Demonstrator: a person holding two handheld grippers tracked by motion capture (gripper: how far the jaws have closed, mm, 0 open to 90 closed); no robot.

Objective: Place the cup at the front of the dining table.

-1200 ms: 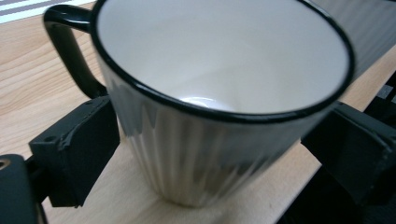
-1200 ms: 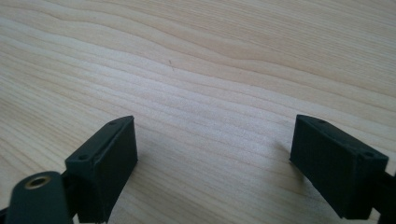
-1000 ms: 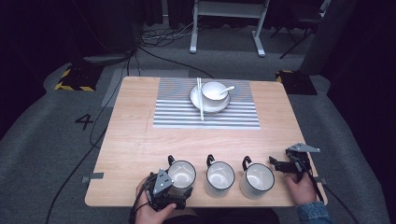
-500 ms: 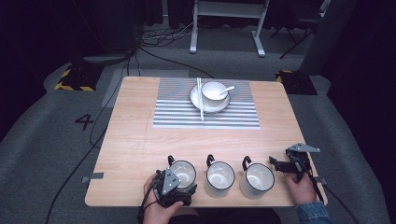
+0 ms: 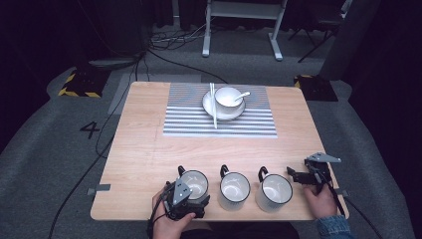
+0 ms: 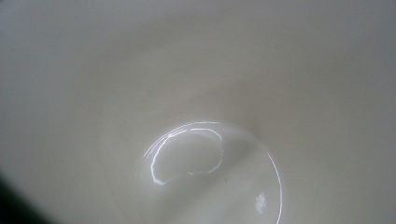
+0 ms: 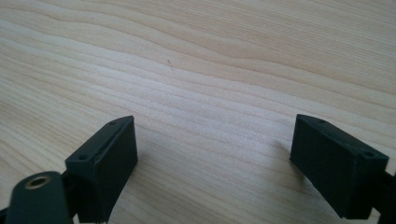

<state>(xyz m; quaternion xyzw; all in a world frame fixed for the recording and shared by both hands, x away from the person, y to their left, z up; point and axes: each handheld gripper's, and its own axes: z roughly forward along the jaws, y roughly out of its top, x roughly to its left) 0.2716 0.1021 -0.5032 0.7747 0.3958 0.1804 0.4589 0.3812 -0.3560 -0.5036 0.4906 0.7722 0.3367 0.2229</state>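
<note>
A: What sits along the table's (image 5: 144, 149) near edge, starting from the left?

B: The left gripper (image 5: 185, 200), held in the person's left hand (image 5: 166, 224), is at the left mug (image 5: 193, 183), close over its near side. Its own camera looks straight into a glossy white mug interior (image 6: 201, 116). I cannot tell whether its jaws are spread or pressed together.

A: And next to it?

B: The middle mug (image 5: 234, 189), then the right mug (image 5: 273, 191), all three in a row near that edge, white with dark rims, handles pointing toward the far-left. They stand just beside one another, not touching.

A: Further right?

B: The right gripper (image 5: 298, 176), held by the right hand (image 5: 321, 199), rests near the near right corner, just beside the right mug's handle side. Its jaws are spread wide with nothing between them, only bare wood (image 7: 210, 93) beneath.

A: Anything toward the far edge?

B: A striped mat (image 5: 189, 122) lies at the middle of the far edge. On it sits a white plate (image 5: 209, 104) carrying a bowl (image 5: 228, 97) with a spoon (image 5: 241, 94) leaning in it, and chopsticks (image 5: 213, 105) laid across the plate's left side.
</note>
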